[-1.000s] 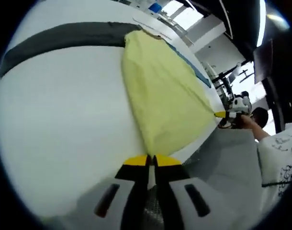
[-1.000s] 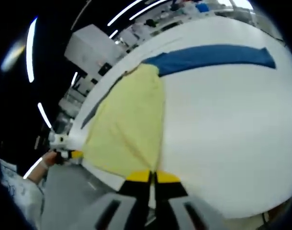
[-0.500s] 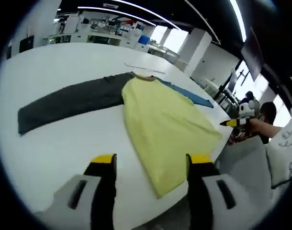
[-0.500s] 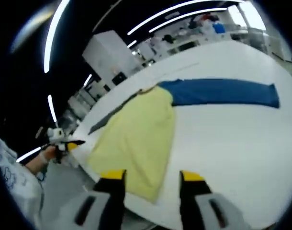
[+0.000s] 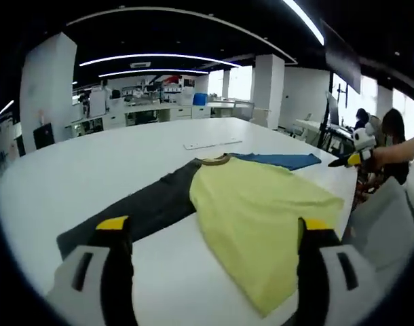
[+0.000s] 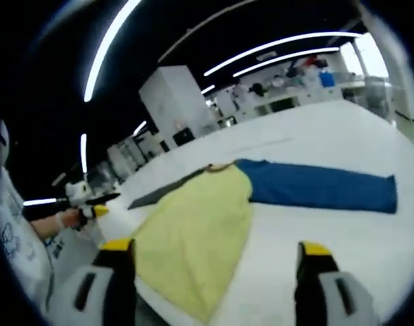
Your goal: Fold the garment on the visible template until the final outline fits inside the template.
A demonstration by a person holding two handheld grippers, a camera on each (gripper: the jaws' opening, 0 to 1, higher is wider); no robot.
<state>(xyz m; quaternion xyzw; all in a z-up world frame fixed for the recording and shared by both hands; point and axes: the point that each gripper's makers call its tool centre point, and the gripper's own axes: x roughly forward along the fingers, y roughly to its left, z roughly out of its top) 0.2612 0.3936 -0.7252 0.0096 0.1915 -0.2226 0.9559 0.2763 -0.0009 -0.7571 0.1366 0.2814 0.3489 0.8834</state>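
The garment lies flat on the white table [image 5: 91, 163]: a yellow body [image 5: 261, 210], a dark grey sleeve [image 5: 146, 207] stretched one way and a blue sleeve [image 5: 278, 160] the other. My left gripper [image 5: 214, 227] hovers open at the near hem, holding nothing. In the right gripper view the yellow body [image 6: 193, 234] runs toward me, the blue sleeve [image 6: 322, 190] extends right and the grey sleeve [image 6: 163, 192] left. My right gripper [image 6: 216, 248] is open above the table's edge, with nothing between its jaws. Each gripper appears small in the other's view: right gripper [image 5: 355, 151], left gripper [image 6: 88, 202].
A thin white strip [image 5: 212, 143] lies on the table beyond the collar. A hand [image 5: 390, 153] and pale sleeve [image 6: 17, 238] hold the grippers off the near edge. Desks and pillars stand far behind; bare tabletop [image 6: 370, 244] surrounds the garment.
Both grippers, shut on the yellow hem's corners a second ago, have opened and let go. They have pulled back and levelled out, jaws spread wider; the garment stays flat.
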